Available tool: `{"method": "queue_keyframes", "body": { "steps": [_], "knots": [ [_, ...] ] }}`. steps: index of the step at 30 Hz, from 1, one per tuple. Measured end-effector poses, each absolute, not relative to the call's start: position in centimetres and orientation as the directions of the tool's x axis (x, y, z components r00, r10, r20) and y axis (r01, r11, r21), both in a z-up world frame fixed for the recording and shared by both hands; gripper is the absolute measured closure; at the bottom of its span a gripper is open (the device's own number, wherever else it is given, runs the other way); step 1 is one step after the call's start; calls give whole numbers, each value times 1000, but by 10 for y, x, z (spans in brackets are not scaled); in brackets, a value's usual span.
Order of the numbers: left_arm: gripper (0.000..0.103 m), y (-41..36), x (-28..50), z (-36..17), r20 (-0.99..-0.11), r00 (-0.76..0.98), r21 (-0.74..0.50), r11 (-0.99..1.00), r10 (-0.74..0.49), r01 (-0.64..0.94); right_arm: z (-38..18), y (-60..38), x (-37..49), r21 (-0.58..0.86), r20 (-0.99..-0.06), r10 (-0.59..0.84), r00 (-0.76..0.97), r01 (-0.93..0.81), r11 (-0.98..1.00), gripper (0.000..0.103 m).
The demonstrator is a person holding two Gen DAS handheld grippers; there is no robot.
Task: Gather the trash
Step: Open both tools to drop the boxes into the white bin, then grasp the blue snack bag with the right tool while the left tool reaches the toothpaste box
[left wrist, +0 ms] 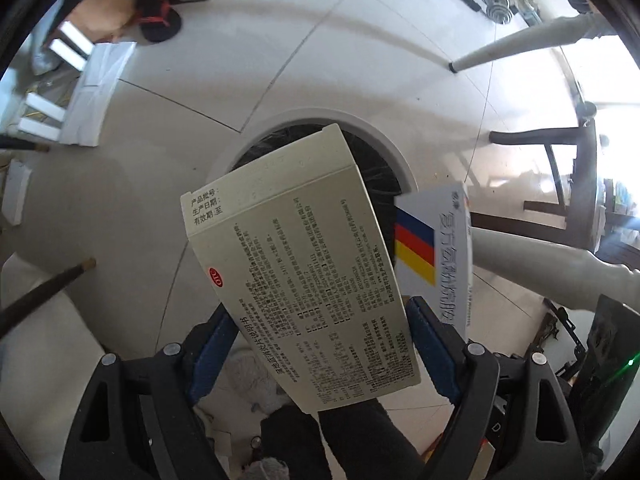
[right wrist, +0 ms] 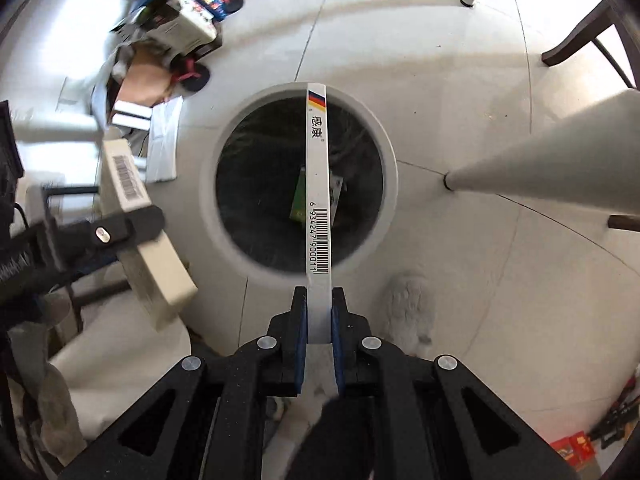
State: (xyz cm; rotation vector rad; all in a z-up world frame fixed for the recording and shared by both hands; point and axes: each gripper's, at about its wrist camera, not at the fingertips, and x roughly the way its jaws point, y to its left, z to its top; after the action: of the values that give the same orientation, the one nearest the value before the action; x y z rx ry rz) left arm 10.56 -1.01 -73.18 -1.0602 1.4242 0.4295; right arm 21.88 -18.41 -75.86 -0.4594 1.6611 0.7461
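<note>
Below me the white bin, black-lined, sits on open floor tile. My left claw pinches the cream medicine box at the bin's rim; my right claw pinches the slim white box over the mouth. I'd centre each before letting go, minding the table leg near the rim.

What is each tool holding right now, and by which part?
Left tool grips the cream medicine box across its near end. Right tool pinches the white striped box by its near end, edge-on above the bin.
</note>
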Motion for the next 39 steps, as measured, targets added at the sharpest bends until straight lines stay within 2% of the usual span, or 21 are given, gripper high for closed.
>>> {"method": "queue_keyframes", "body": {
  "steps": [3,4,5,6,7,8,10,11,14,17,23,39],
  "knots": [
    [0,-7,106,-740,-919,176,-341,487,-352,-804,-781,-176,233,251,-961,106,-255,-650,717,90],
    [0,-6,105,-740,-920,176,-338,479,-351,-810,-787,-174,236,257,-959,105,-265,-648,717,89],
    [0,-5,102,-740,-921,175,-334,475,-347,-814,-790,-173,240,261,-957,105,-270,-646,717,83],
    [0,-6,99,-737,-924,169,-325,472,-342,-820,-793,-170,245,261,-957,104,-271,-646,717,76],
    [0,-8,98,-737,-927,166,-318,467,-337,-825,-795,-170,247,269,-955,111,-276,-643,717,56],
    [0,-11,95,-736,-932,158,-305,467,-327,-830,-794,-168,248,272,-955,118,-273,-643,716,41],
    [0,-15,87,-726,-949,130,-261,483,-288,-836,-794,-168,247,253,-961,105,-256,-658,710,30],
    [0,-21,80,-716,-962,108,-224,495,-251,-839,-790,-170,246,237,-965,91,-247,-667,706,20],
    [0,-34,60,-691,-991,10,-82,532,-135,-843,-770,-171,237,162,-981,40,-188,-699,696,5],
    [0,-48,43,-665,-995,-55,3,534,-81,-846,-745,-175,226,88,-993,-1,-121,-723,685,1],
    [0,-62,14,-600,-997,-74,48,513,-31,-857,-687,-188,204,20,-998,-27,-51,-754,656,1],
    [0,-98,-28,-402,-996,-1,50,547,89,-836,-452,-231,141,97,-993,108,-38,-782,616,1]
  ]
}}
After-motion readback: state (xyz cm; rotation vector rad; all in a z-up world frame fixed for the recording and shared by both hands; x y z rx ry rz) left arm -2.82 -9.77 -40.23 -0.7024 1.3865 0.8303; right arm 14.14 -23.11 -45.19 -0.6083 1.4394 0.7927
